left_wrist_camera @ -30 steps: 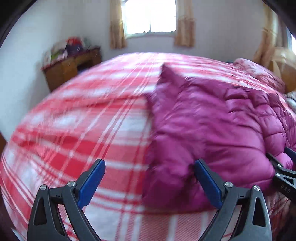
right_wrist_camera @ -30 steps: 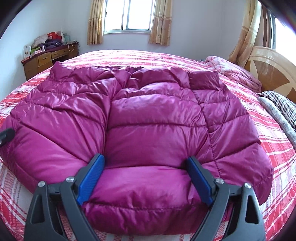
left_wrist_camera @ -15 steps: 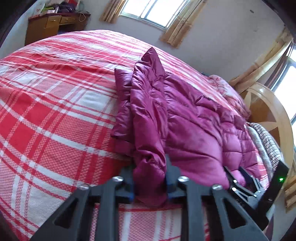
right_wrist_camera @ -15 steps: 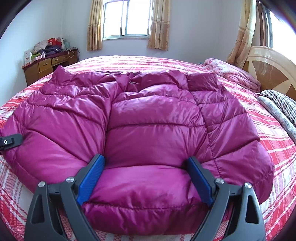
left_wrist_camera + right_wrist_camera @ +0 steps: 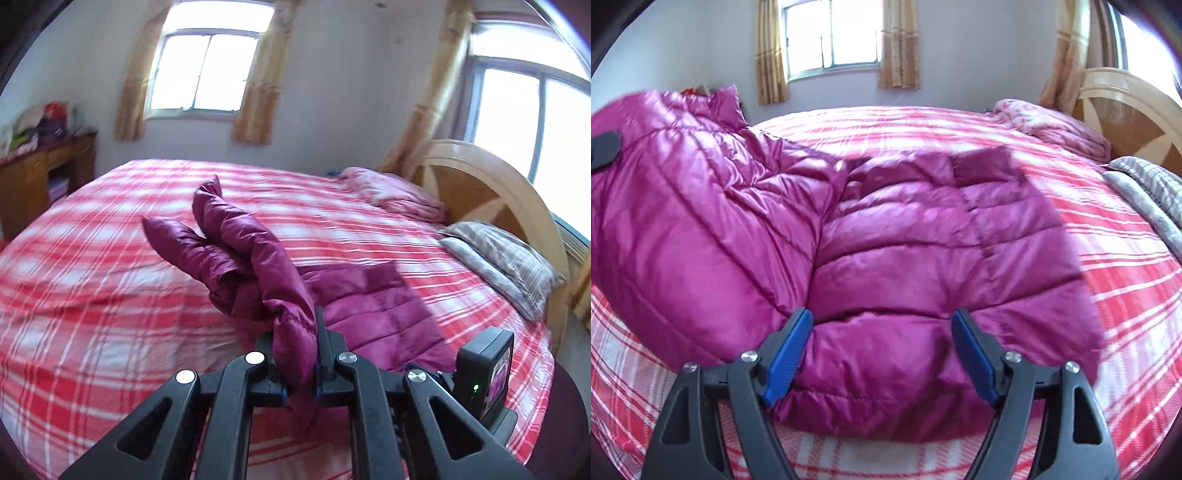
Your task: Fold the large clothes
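Note:
A magenta quilted down jacket (image 5: 886, 236) lies on the red plaid bed (image 5: 1126, 280). My left gripper (image 5: 295, 354) is shut on the jacket's left hem edge (image 5: 291, 332) and holds that side lifted off the bed; the raised side shows as a tall fold (image 5: 683, 206) in the right wrist view. My right gripper (image 5: 882, 343) is open, its blue pads (image 5: 790, 350) astride the near hem, which bulges between them. The right gripper's camera body (image 5: 484, 373) shows at the lower right of the left wrist view.
A wooden headboard (image 5: 476, 184) stands at the right with a striped pillow (image 5: 498, 258) and a folded pink blanket (image 5: 391, 192). A cluttered wooden desk (image 5: 40, 166) stands at the far left by the wall. Two curtained windows are behind.
My left gripper closed on the jacket's left hem, then lifted it and swung rightward, raising that side. My right gripper stayed open at the near hem.

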Demonstrator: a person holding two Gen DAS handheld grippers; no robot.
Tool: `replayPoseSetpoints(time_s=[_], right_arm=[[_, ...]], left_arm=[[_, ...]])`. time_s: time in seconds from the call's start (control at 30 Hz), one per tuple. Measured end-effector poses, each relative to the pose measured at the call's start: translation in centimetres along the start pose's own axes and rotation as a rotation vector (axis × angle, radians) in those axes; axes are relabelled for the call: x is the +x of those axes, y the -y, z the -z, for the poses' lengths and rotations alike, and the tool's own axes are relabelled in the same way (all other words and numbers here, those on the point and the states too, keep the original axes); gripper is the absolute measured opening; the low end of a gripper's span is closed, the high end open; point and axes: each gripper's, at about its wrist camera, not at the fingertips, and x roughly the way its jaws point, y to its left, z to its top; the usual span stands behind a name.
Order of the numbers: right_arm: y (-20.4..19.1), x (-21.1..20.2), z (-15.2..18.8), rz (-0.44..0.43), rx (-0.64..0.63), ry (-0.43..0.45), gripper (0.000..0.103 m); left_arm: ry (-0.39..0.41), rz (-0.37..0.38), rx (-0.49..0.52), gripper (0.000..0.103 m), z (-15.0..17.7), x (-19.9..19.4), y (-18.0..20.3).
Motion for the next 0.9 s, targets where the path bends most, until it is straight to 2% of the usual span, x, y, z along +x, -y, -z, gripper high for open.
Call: replayPoseSetpoints(time_s=[0.1,0.2,0.27,0.37,0.53,0.7,0.9], right_arm=[[2.2,-1.0,-0.7,0.029,0.026,-0.013,0.08],[4.5,-0.5,-0.7,0.1,0.035,-0.042,0.08],[6.2,0.3,-0.4,0.118,0.064,-0.084,0.08],[8.4,1.3,0.6,0.101,0.115,-0.115,0.08],[10.7,1.7,1.9,0.015,0.211,-0.152,0.08],[11.6,0.8,2.5,-0.003,0.25,-0.139,0.08],[12.1,0.4,3.0,-0.022,0.313,-0.102,0.08]], left_arm=[[0.005,0.052,0.057,0.009,-0.6,0.9,2.7],[-0.002,0.104,0.118,0.009,-1.1,2.0,5.6],[-0.009,0.129,0.163,0.009,-0.9,3.1,7.5],[-0.048,0.185,0.224,0.009,-0.1,5.5,10.6],[-0.128,0.257,0.296,0.009,1.2,8.7,14.4],[-0.194,0.281,0.345,0.008,1.9,12.0,16.4],[-0.253,0.25,0.321,0.012,3.0,14.6,16.8]])
